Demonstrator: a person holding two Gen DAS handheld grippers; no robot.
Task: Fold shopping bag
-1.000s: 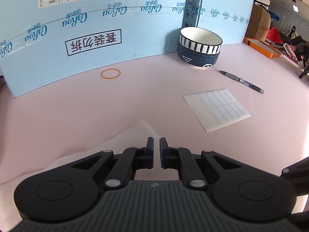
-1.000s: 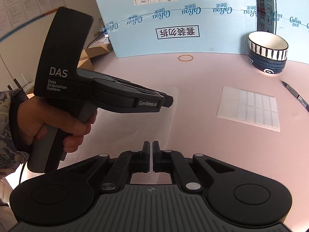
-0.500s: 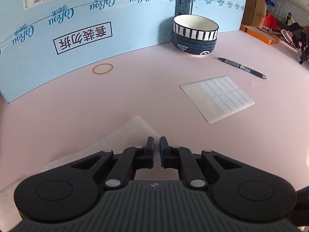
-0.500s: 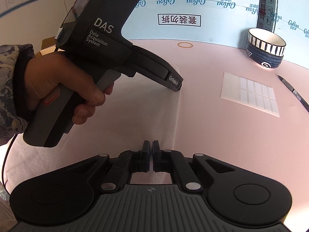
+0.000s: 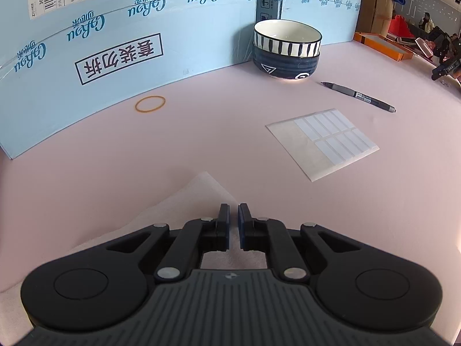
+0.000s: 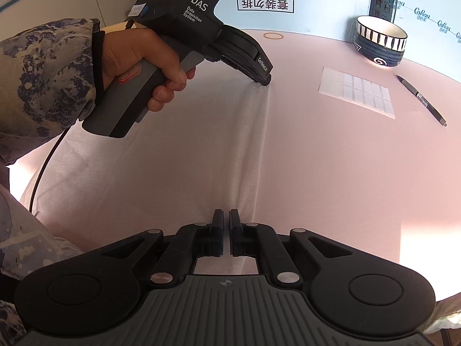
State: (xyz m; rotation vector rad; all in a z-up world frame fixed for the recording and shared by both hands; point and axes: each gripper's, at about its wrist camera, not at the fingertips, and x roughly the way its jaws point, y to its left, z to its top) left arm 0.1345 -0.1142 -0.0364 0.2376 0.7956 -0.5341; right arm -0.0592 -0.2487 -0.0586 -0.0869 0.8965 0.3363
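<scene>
White shopping bag (image 6: 178, 155) flat on the pink table (image 6: 331, 173), long right edge running straight away from the near fingers toward the far ones. Right gripper (image 6: 226, 225) at the near end of that edge, jaws narrowed almost to touching, just now easing apart (fabric between them not clearly visible). Left gripper (image 6: 263, 79) tip down on the far corner, jaws likewise nearly together. Beyond: label sheet (image 6: 357, 92), pen (image 6: 420, 99), bowl (image 6: 380, 41).

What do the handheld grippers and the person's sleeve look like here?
Both grippers are black with ribbed grey tops. The left gripper has a pistol-style grey handle, a black body marked "DAS Data Acquisition System", and a black cable trailing down. The sleeve is blue-and-cream camouflage with a dark cuff.
</scene>
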